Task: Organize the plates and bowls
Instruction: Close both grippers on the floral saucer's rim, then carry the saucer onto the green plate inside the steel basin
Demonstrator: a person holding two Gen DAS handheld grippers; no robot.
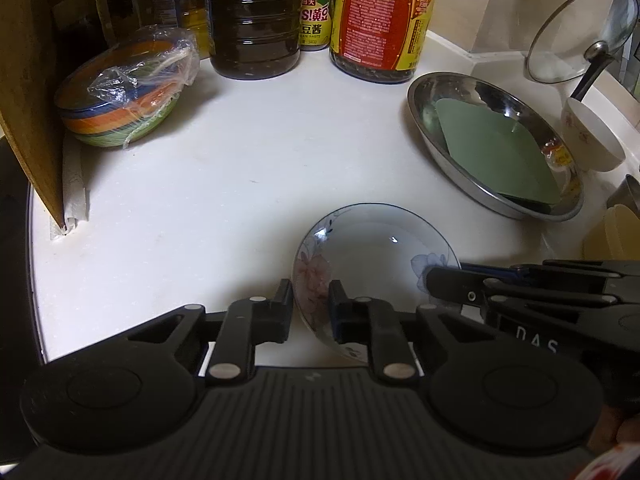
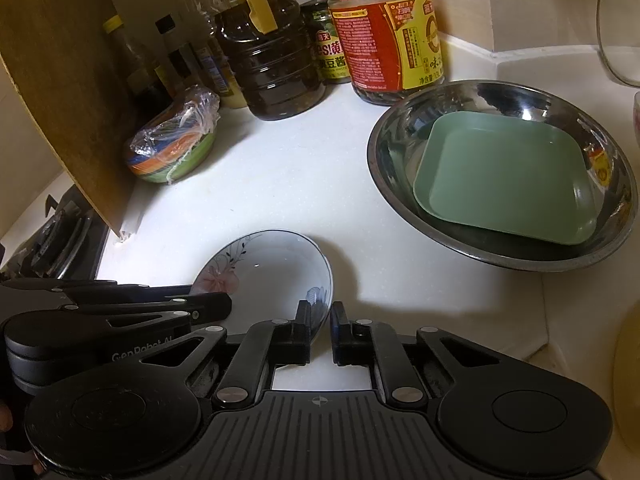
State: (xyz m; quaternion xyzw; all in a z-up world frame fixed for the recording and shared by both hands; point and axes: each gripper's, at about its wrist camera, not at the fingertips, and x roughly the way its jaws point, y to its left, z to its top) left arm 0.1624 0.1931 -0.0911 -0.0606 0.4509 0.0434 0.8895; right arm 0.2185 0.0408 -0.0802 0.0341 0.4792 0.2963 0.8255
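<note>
A white floral bowl (image 1: 372,256) (image 2: 272,276) is tilted on the white counter (image 1: 240,168). My left gripper (image 1: 311,300) is shut on its left rim. My right gripper (image 2: 320,322) straddles its right rim with a narrow gap, one finger inside and one outside; it shows in the left wrist view (image 1: 444,280). A steel basin (image 1: 460,92) (image 2: 400,120) holding a green square plate (image 1: 492,148) (image 2: 508,180) sits at the right. A small floral bowl (image 1: 592,136) stands beyond it.
Wrapped striped bowls (image 1: 120,100) (image 2: 172,148) sit at the back left beside a wooden board (image 1: 24,80) (image 2: 60,80). Oil and sauce bottles (image 1: 256,20) (image 2: 276,60) line the back. A glass lid (image 1: 580,36) leans at the right. A stove (image 2: 60,236) lies left.
</note>
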